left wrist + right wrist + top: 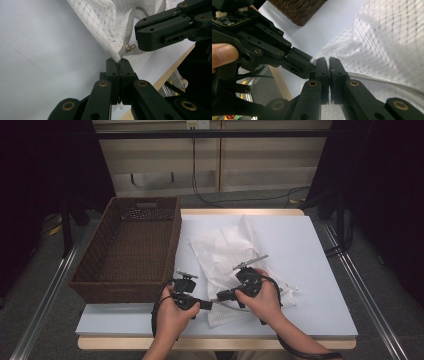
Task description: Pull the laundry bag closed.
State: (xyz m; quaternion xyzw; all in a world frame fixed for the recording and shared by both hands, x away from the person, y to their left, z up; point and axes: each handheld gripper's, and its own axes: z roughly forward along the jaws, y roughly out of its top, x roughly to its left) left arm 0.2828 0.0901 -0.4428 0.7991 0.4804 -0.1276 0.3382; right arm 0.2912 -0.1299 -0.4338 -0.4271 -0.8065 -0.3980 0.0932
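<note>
White table (320,285) is carrying a mesh laundry bag (225,251) beside a basket (131,245). Left gripper (119,60) is pinching the bag's corner, near the zipper pull (130,47). Right gripper (329,60) is closing on the zip edge, I think. Bag is looking soft, light, floppy, so I am holding seams w/ both.

White mesh cloth bag (230,255); brassy zipper pull (130,47).

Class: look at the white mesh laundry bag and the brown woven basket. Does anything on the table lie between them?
Nothing visible does. The white mesh laundry bag lies right beside the brown woven basket, with bare white tabletop between. Both the left gripper and right gripper are shut on the bag's near corner.
</note>
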